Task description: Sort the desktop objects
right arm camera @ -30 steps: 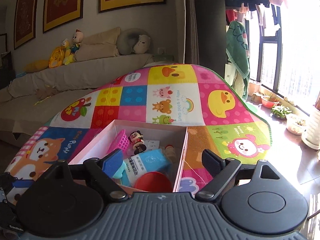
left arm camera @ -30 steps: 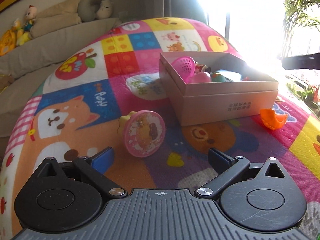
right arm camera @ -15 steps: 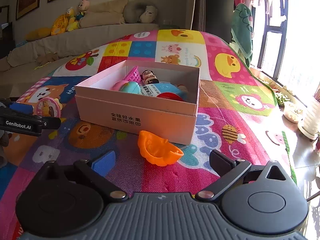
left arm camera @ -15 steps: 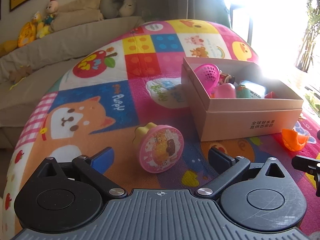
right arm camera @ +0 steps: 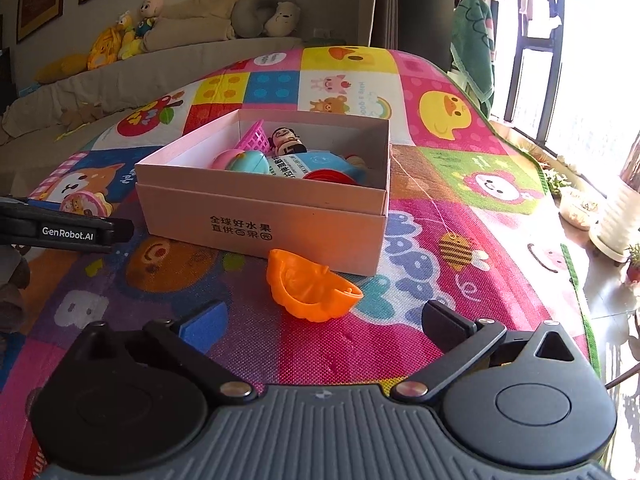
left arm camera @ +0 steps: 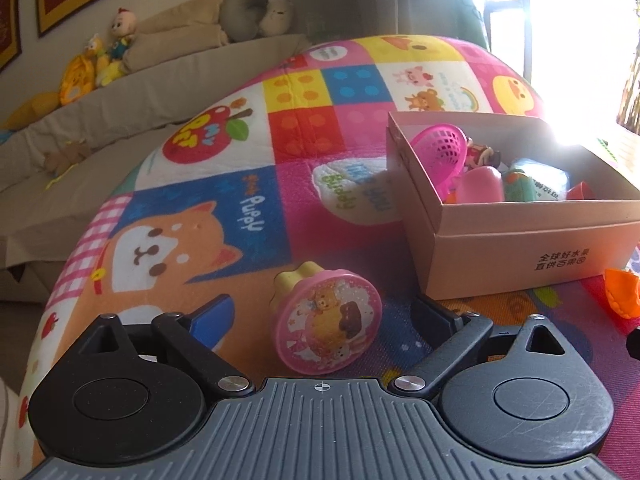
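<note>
A pink round toy with a yellow knob lies on the play mat between the open fingers of my left gripper, not gripped; it also shows far left in the right wrist view. An orange scalloped cup lies on its side just ahead of my open right gripper; it also shows at the right edge of the left wrist view. A pink cardboard box holds several toys: a pink basket, a figurine, a blue packet.
The colourful play mat covers the table. The left gripper's side shows at the left of the right wrist view. A beige sofa with plush toys stands behind. Plant pots stand on the floor at the right.
My right gripper came down from over the box to low in front of it, facing the orange cup. My left gripper moved closer to the pink round toy, which now lies between its fingers.
</note>
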Motion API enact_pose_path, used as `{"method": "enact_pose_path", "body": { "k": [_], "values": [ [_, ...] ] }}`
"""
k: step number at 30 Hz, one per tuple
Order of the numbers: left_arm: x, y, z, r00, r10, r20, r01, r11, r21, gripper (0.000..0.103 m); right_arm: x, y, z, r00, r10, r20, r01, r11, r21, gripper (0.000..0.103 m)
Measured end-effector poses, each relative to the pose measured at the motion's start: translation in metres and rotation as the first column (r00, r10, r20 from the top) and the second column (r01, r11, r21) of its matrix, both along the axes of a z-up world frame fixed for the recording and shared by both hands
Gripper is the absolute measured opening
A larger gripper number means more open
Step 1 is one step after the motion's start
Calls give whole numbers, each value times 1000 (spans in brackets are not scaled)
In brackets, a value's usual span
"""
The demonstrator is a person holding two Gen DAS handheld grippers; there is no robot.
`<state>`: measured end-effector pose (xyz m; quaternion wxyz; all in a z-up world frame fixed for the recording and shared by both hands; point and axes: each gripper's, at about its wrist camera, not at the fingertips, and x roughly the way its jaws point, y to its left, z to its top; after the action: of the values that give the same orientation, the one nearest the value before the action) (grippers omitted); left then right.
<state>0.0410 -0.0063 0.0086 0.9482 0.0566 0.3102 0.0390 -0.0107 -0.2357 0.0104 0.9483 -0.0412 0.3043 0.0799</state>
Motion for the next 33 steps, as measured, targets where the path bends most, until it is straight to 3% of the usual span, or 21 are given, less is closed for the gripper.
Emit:
{"method": "enact_pose_path", "body": {
  "k": [1, 2, 6, 13, 19, 22, 29, 33],
  "values": [
    [0, 1, 0, 1000, -3, -4, 3, 1000, 14, 75, 0, -1, 0, 1000, -1, 2, 1, 1000, 3, 103],
    [-1, 2, 0, 1000, -8, -8, 8, 1000, 17, 70, 0, -1, 0, 1000, -1, 1, 1, 1000, 6, 103],
    [-7, 5, 4, 1000, -20, -9, 20, 999, 32, 66, 2, -2, 0, 1000, -4, -12, 4, 1000, 16, 103],
    [-29, 7, 24, 995, -102, -17, 102, 995, 12, 49, 2, -7, 0, 1000, -8, -6, 8, 999, 51, 103],
    [-42, 8, 34, 990, -138, -17, 138, 990, 3, 45, 0, -9, 1, 1000, -10, 5, 9, 998, 70, 103],
    [-43, 9, 35, 992, -125, -18, 125, 992, -9, 51, 0, -10, 1, 1000, -12, 7, 11, 997, 74, 103],
    [-47, 22, 29, 998, -69, -5, 69, 997, -22, 95, -3, -8, 2, 1000, 4, 19, -5, 998, 59, 103],
    [-58, 45, 21, 1000, 17, 21, -17, 1000, -12, 102, -10, 11, 7, 991, 127, 34, -127, 992, 2, 103]
  ]
}}
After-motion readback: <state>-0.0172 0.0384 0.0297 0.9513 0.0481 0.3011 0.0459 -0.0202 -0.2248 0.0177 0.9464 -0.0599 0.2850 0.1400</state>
